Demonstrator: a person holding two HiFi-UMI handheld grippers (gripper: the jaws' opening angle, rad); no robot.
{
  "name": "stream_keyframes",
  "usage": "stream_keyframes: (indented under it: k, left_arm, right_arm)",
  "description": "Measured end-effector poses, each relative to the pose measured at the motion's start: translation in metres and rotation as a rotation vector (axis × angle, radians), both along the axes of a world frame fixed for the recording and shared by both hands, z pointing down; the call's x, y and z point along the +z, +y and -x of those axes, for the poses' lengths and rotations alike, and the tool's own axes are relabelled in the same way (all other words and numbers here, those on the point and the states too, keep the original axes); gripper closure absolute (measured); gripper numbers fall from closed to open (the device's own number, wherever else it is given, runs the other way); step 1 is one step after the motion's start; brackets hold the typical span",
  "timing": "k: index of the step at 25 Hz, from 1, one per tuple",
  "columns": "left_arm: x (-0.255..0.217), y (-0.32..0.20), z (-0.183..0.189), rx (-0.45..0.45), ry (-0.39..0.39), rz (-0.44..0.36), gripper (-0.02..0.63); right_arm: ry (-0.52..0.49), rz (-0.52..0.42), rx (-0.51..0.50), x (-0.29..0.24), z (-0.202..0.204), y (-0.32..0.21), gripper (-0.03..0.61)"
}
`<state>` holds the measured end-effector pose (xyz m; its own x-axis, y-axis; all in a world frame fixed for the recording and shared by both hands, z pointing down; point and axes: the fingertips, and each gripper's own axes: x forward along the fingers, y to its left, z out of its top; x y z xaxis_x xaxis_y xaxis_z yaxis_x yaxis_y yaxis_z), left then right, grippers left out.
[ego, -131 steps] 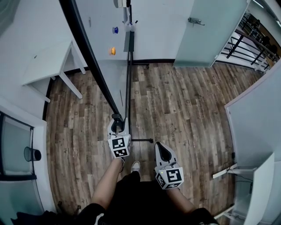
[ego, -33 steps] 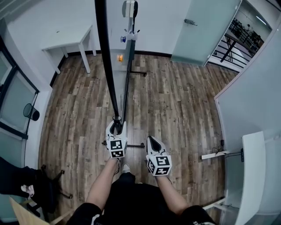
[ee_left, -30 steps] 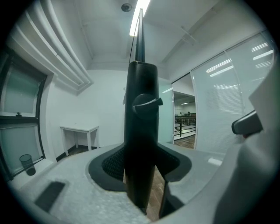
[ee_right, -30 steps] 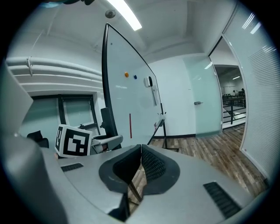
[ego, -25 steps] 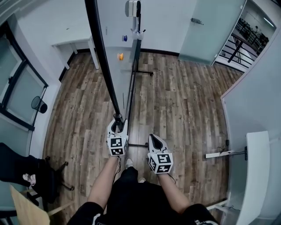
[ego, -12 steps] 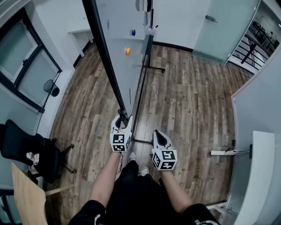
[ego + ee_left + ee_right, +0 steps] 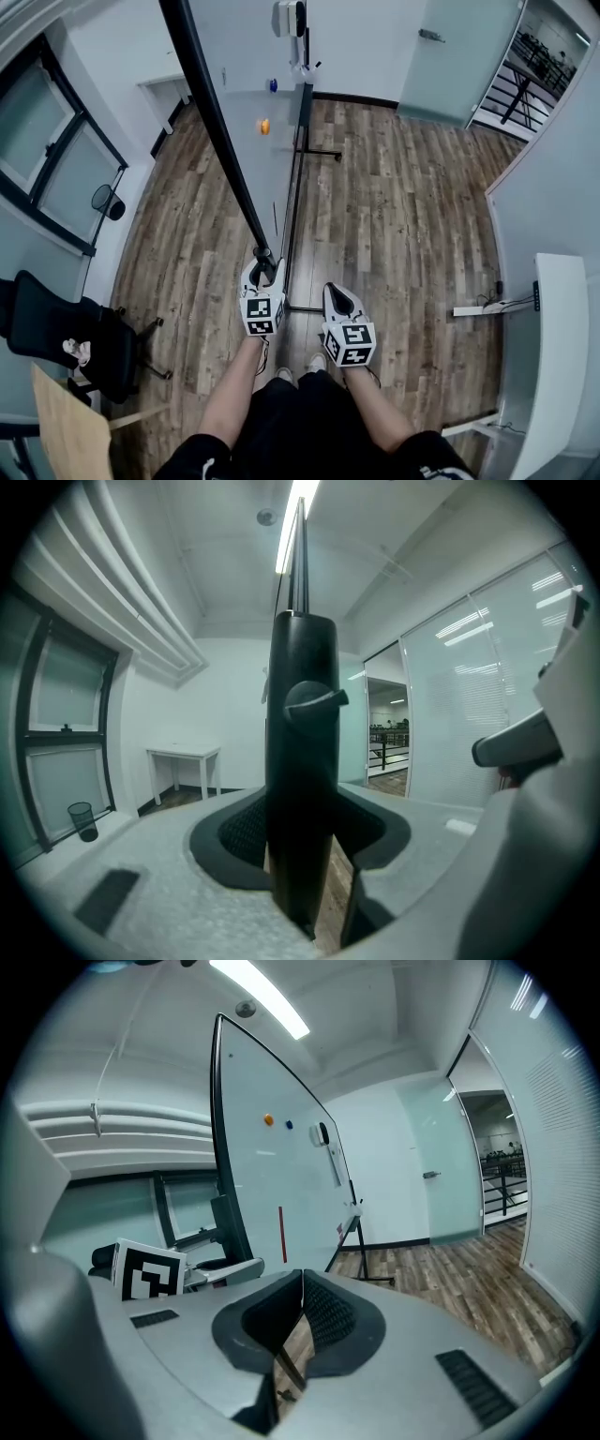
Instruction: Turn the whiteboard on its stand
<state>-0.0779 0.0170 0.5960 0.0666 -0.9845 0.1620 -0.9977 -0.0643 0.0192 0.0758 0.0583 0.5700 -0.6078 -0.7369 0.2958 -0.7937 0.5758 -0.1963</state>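
Swung further round on its stand (image 7: 294, 216), the whiteboard (image 7: 220, 141) was mid-turn, left gripper (image 7: 264, 272) clamping its black edge, right gripper (image 7: 337, 305) closed and empty.

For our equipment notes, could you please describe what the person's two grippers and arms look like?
The left claw and right claw are light grey moulded shells with black ribbed pads, each carrying a white cube with black square markers. The forearms are bare; the clothing is dark.

Bright, even indoor light from ceiling strips (image 7: 267, 999). Faint shadows on floor (image 7: 403, 216). Heavy fisheye bending everywhere, dark vignette corners in gripper views. Close foreground soft.
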Motion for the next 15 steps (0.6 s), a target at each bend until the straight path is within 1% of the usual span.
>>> stream_keyframes:
  k: [6, 15]
  left_arm:
    - [0.007, 0.044, -0.009, 0.014, -0.015, 0.011, 0.422]
    - [0.004, 0.094, -0.016, 0.035, -0.008, 0.011, 0.422]
  right_arm:
    - [0.021, 0.000, 0.054, -0.003, 0.002, 0.038, 0.565]
    - [0.050, 0.009, 0.128, -0.002, 0.006, 0.101, 0.565]
